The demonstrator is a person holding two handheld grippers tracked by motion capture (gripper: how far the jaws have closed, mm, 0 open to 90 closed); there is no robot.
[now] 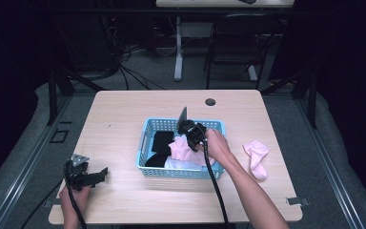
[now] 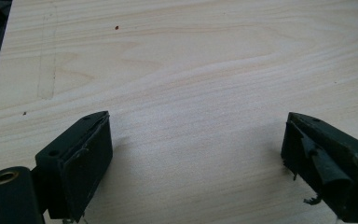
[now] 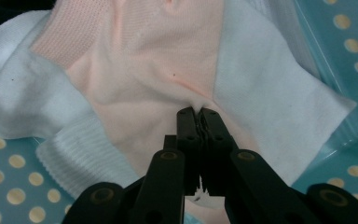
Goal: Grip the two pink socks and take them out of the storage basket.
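Right gripper point(image 3: 198, 112) pinching pink sock point(image 3: 158, 60) in blue basket point(image 1: 147, 143).
Jaws clamped tight on a fold of the pink fabric, which lies on a white sock point(image 3: 270, 88); black socks point(image 1: 159, 145) sit at basket left. Left gripper point(image 2: 196, 154) spread wide, nothing between jaws, over bare table point(image 2: 191, 60) front-left. Second pink sock point(image 1: 257, 157) on table, right of basket.

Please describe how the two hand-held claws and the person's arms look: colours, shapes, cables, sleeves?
Both claws are black. The left claw carries a grey three-cornered plate and has two broad, blocky jaws with worn pads. The right claw has narrow jaws on linked bars with brass-coloured pivots. A black cable trails from each. The forearms show no sleeves.
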